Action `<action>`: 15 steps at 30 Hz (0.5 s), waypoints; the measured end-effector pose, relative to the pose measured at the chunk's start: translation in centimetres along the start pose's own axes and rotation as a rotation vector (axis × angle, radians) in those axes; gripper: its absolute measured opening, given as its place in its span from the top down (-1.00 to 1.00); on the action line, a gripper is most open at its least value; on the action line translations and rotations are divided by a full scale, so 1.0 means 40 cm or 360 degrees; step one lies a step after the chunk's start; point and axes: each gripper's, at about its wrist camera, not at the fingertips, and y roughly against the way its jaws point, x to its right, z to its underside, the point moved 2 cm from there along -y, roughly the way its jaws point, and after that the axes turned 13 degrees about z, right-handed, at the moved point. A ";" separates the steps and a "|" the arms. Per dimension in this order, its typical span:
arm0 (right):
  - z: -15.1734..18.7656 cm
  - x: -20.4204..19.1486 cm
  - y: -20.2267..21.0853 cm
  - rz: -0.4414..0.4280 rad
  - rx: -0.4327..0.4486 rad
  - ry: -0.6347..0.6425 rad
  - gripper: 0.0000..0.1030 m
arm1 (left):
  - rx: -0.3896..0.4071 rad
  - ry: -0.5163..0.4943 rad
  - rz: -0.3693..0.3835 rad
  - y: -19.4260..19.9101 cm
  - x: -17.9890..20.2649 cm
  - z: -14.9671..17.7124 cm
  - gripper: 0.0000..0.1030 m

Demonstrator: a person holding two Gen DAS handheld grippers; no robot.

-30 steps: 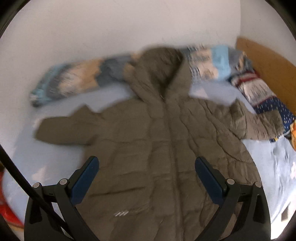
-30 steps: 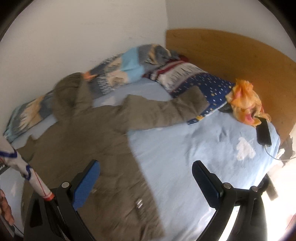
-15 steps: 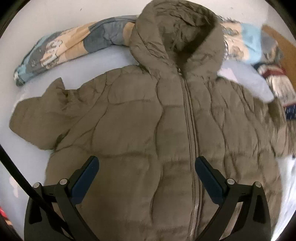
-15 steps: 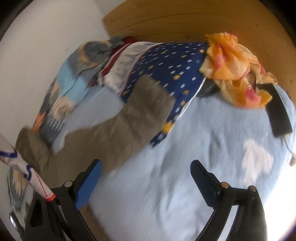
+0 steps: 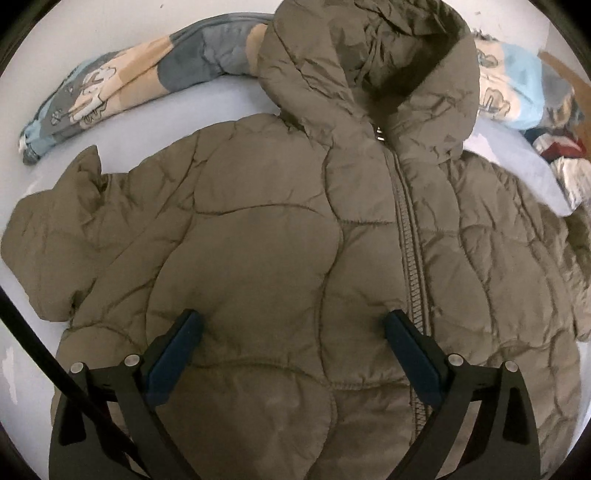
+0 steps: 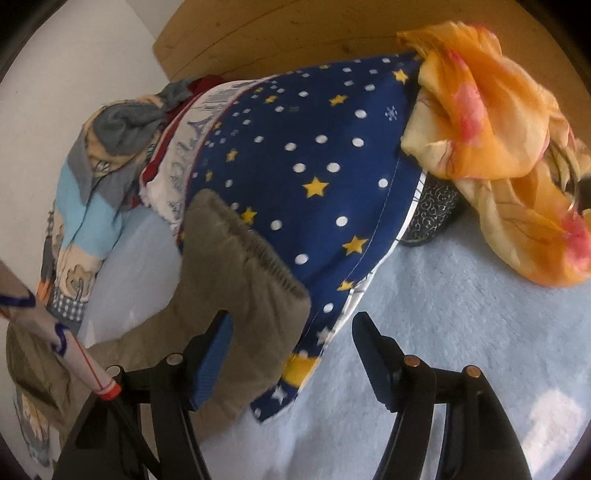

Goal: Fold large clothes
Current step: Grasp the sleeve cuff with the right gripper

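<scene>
Jaws of right gripper [image 6: 291, 354] closing around jacket cuff [image 6: 255, 280] (not yet pinching); left gripper [image 5: 293, 332] spread wide.

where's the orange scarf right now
In the right wrist view, the orange scarf lies upper right on the bed, against the wooden headboard, beside the starry blue pillow.

Daylight bright, glare whitening right view's lower right corner; heavy fisheye bending, dark corner vignette, slight softness throughout.

Olive puffer jacket [image 5: 280, 236] flat on bed, zipped, hood up, sleeves spread.
</scene>
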 end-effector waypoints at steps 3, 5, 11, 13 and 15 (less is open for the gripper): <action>-0.003 -0.008 -0.034 -0.0051 -0.0037 -0.0002 0.18 | 0.0002 -0.0020 -0.0034 -0.003 0.005 0.004 -0.93; 0.000 -0.017 -0.029 -0.0087 -0.0022 0.0002 0.52 | 0.0005 -0.0024 -0.0043 -0.002 0.006 0.008 -0.93; 0.012 -0.035 0.073 -0.0118 0.0099 0.0034 0.71 | 0.0016 -0.0023 -0.0029 0.032 0.009 0.010 -0.93; 0.006 -0.039 0.126 -0.0140 0.0138 0.0030 0.71 | 0.0047 -0.0033 -0.0010 0.062 0.018 0.003 -0.93; -0.002 -0.051 0.183 -0.0170 0.0173 0.0044 0.71 | 0.0092 -0.0042 0.0007 0.103 0.030 -0.006 -0.93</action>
